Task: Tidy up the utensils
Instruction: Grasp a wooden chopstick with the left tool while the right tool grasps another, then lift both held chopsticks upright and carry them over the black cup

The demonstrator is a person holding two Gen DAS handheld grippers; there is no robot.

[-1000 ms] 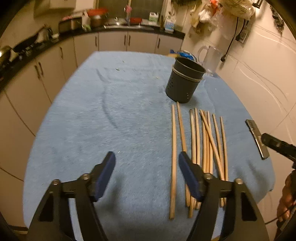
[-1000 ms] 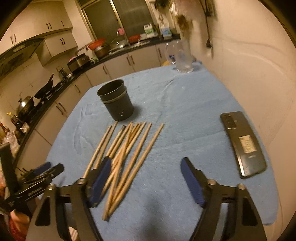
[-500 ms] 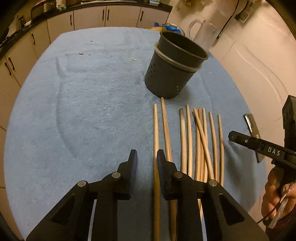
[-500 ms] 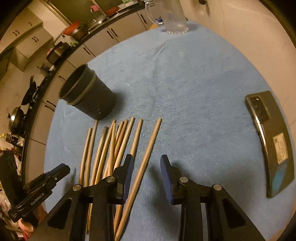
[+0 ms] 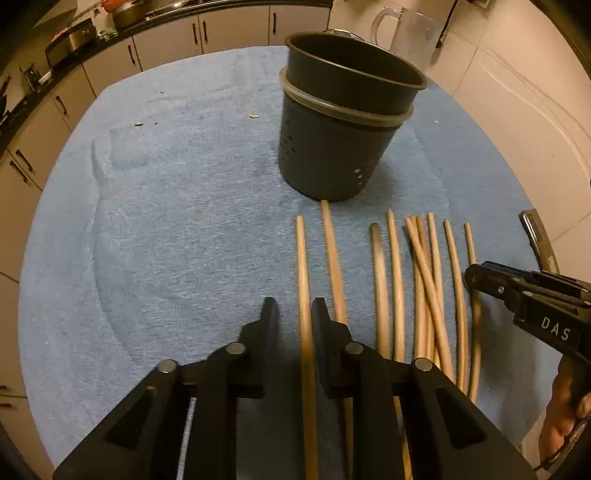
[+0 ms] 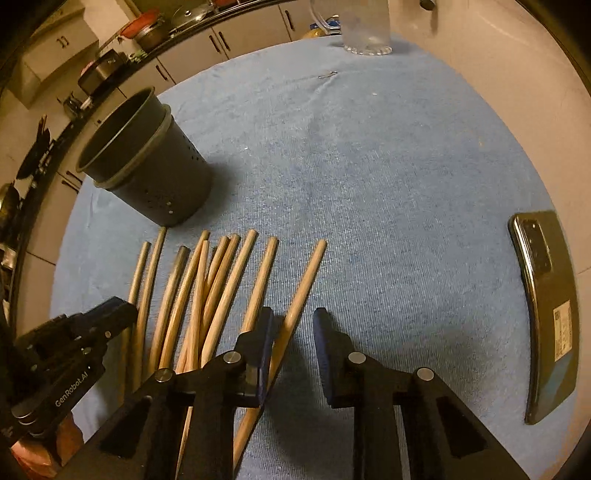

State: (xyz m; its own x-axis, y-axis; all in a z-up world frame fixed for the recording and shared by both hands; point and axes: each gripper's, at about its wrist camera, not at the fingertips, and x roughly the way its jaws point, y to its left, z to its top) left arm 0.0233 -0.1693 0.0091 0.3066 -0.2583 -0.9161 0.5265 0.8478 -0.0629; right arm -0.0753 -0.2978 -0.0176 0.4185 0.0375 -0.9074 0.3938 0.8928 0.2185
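Both grippers' jaws are closing, the left gripper (image 5: 294, 308) around the leftmost chopstick (image 5: 303, 280) and the right gripper (image 6: 293, 319) around the rightmost chopstick (image 6: 301, 284), neither visibly clamped yet, so either stick is risking pivoting loose if gripped off-centre.

Blue-clothed table (image 6: 369, 177) with loose chopsticks (image 6: 229, 280), dark holder (image 6: 155, 177), phone (image 6: 546, 306), glass jug (image 6: 365, 26).

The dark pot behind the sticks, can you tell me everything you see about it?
The pot is a dark grey round holder, wider at its open top, standing upright on the blue cloth. It looks like two nested pieces: an inner cup whose rim sticks up above a lighter band around the outer one. Small holes dot its lower wall. It looks like plastic or metal. Nothing can be seen inside. One stick has its tip right at the base; whether it touches is unclear.
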